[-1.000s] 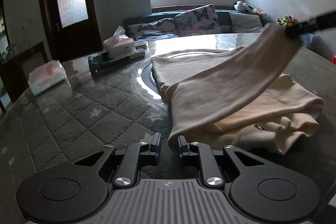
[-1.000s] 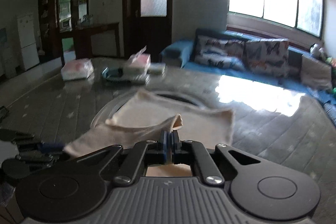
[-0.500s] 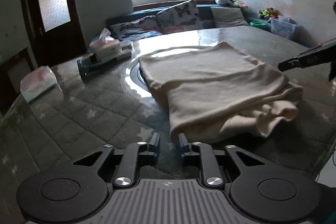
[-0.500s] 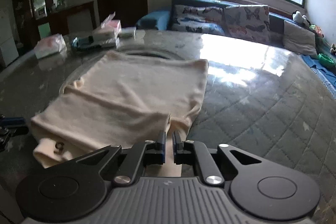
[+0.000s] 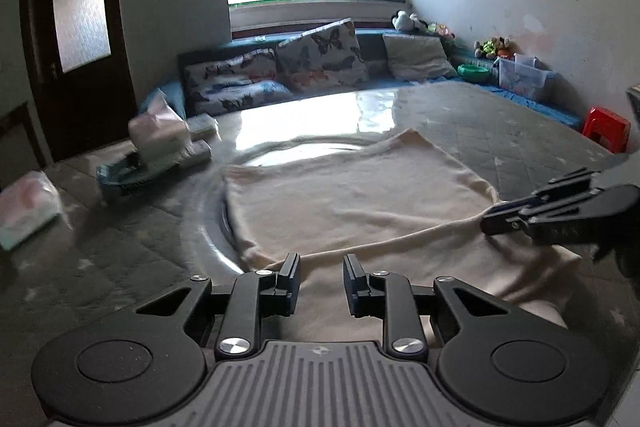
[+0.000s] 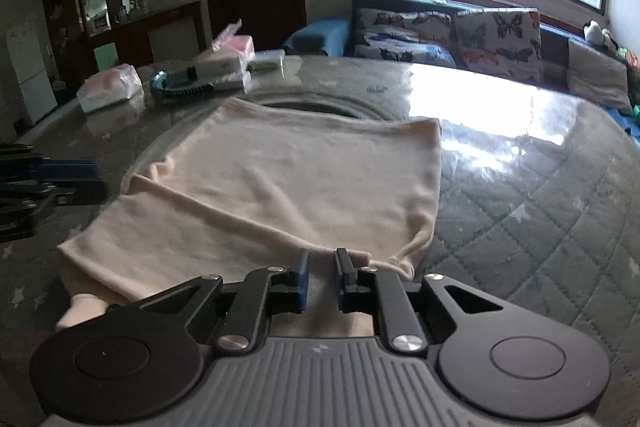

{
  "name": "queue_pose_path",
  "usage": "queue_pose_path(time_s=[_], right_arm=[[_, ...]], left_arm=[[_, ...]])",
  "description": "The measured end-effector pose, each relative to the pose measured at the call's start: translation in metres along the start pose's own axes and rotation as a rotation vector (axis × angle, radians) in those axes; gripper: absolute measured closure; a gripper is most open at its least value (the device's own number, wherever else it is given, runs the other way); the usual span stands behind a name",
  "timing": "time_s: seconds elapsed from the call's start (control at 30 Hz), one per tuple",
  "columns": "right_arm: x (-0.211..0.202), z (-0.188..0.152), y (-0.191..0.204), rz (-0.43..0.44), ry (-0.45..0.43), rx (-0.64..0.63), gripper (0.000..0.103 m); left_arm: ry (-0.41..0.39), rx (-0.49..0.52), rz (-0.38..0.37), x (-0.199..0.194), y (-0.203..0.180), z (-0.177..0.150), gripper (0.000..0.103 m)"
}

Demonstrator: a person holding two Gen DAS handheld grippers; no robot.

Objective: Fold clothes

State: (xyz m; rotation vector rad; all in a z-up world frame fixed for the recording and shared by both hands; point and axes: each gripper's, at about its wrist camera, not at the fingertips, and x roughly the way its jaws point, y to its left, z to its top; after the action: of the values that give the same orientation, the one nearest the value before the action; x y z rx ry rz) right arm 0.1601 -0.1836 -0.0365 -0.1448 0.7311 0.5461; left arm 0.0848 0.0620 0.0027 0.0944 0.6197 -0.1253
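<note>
Cream garment soft matt knit cloth; table cover quilted under glossy film; tongs matt black plastic

No legible text from my position: print on the tissue packs is too blurred to read.

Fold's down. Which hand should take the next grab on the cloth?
Probably right. The right gripper sits at the cloth's near corner, fingers just parted, nothing pinched. The left gripper hovers open over the plain near edge.
</note>
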Motion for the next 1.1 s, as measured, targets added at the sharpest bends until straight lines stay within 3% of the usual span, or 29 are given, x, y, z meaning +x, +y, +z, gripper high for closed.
queue_pose_path(time_s=[0.17, 0.23, 0.3, 0.33, 0.57, 0.87, 0.97, 1.1], right_arm=[[-0.002, -0.002, -0.003, 0.013, -0.001, -0.014, 0.09], [-0.007, -0.001, -0.003, 0.016, -0.004, -0.023, 0.085], [-0.013, -0.003, -0.003, 0.023, -0.008, -0.035, 0.057], [-0.015, -0.005, -0.002, 0.026, -0.008, -0.049, 0.055], [-0.022, -0.016, 0.002, 0.016, 0.011, -0.109, 0.055], [-0.038, -0.022, 0.003, 0.035, -0.004, -0.164, 0.056], [-0.033, -0.029, 0.002, 0.026, 0.017, -0.161, 0.06], [-0.046, -0.028, 0.003, 0.0, -0.033, -0.155, 0.06]], left_arm=[[0.062, 0.007, 0.024, 0.026, 0.0, -0.006, 0.075], [0.064, 0.007, 0.02, 0.027, 0.001, -0.01, 0.075], [0.061, 0.016, 0.019, 0.026, 0.001, -0.012, 0.075], [0.061, 0.018, 0.019, 0.026, 0.001, -0.012, 0.075], [0.035, 0.056, 0.014, -0.001, -0.003, -0.012, 0.075], [0.006, 0.263, -0.037, -0.065, -0.023, -0.049, 0.071], [0.01, 0.308, -0.049, -0.074, -0.031, -0.059, 0.071], [0.012, 0.354, -0.06, -0.074, -0.041, -0.069, 0.071]])
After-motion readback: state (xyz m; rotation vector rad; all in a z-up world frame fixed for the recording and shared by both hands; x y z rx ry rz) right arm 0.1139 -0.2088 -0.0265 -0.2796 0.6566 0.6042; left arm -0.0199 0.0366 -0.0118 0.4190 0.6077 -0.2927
